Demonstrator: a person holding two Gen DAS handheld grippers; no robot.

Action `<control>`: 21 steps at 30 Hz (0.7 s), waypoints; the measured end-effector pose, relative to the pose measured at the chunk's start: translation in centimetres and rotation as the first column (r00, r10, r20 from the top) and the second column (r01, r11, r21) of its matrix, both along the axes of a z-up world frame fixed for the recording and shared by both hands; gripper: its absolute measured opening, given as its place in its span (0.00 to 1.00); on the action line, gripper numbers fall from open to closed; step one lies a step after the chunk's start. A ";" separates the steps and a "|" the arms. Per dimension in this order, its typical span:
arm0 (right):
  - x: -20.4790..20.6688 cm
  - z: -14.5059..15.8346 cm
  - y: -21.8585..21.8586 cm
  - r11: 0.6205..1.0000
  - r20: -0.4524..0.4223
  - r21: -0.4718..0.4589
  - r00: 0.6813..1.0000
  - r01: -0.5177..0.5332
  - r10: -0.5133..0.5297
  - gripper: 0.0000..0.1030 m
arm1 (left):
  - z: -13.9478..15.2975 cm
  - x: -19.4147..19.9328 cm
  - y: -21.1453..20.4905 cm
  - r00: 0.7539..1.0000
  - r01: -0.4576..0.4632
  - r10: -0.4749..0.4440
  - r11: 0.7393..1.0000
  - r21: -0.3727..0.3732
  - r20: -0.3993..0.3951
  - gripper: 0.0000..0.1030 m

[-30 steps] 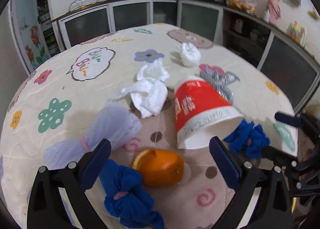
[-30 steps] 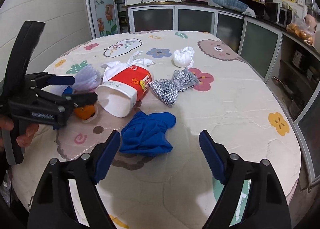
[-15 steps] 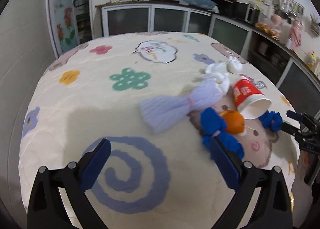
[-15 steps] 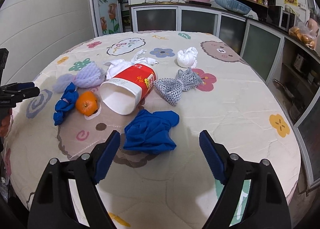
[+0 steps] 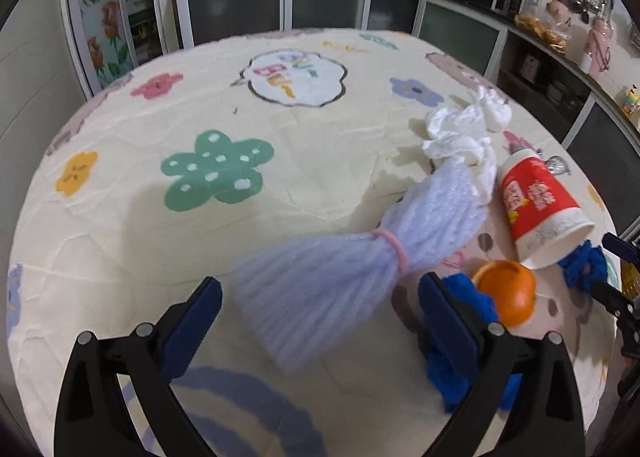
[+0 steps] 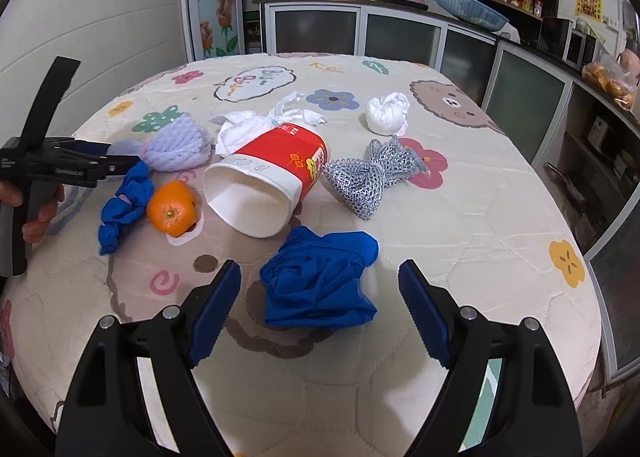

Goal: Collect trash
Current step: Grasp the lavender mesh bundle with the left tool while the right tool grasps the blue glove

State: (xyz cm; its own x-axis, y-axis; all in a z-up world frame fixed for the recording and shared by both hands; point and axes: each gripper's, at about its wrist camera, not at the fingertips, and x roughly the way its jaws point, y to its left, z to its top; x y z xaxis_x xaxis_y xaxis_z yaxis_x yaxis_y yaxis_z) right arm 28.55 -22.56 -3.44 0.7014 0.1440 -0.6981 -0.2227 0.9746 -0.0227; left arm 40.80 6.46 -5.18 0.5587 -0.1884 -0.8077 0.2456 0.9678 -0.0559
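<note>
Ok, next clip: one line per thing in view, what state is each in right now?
Left tongs: open, empty, over the lilac foam net.
Right tongs: open, empty, near the blue glove.
Paper cup: on its side, empty.
Orange: whole, beside the cup.
Lilac foam net: lying flat, tied mid-length.
Blue glove: crumpled.
Blue knotted cloth: bunched beside the orange.
Silver mesh: lying flat.
White tissue: balled.

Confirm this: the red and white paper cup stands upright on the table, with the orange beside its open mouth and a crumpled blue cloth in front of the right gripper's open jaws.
Not quite. The red and white paper cup lies on its side, not upright, as the right wrist view shows. The rest holds: the orange sits beside its open mouth, and the crumpled blue cloth lies in front of the right gripper, whose jaws are open.
</note>
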 end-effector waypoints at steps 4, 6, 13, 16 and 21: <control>0.4 -0.6 0.3 1.000 -0.037 -0.024 0.999 0.003 -0.004 0.50 | -0.7 0.4 0.0 1.000 -0.007 0.007 1.000 -0.021 -0.021 0.63; 0.5 -0.9 0.3 1.000 -0.056 -0.026 0.998 0.002 -0.003 0.35 | -0.5 0.1 0.3 1.000 -0.009 0.009 1.000 -0.028 -0.004 0.53; 0.1 -0.3 0.0 1.000 -0.056 0.026 0.998 0.013 -0.011 0.15 | 1.1 -0.7 1.3 0.999 -0.024 0.026 0.997 -0.075 0.031 0.23; -0.6 0.7 -0.3 0.998 -0.040 0.054 0.999 0.014 -0.011 0.15 | 2.0 -1.5 2.2 0.998 -0.027 0.033 0.992 -0.121 0.045 0.23; -2.7 3.2 -1.3 0.996 0.015 0.087 1.000 0.017 -0.019 0.15 | 4.5 -4.1 3.7 0.993 -0.032 0.048 0.990 -0.138 0.107 0.23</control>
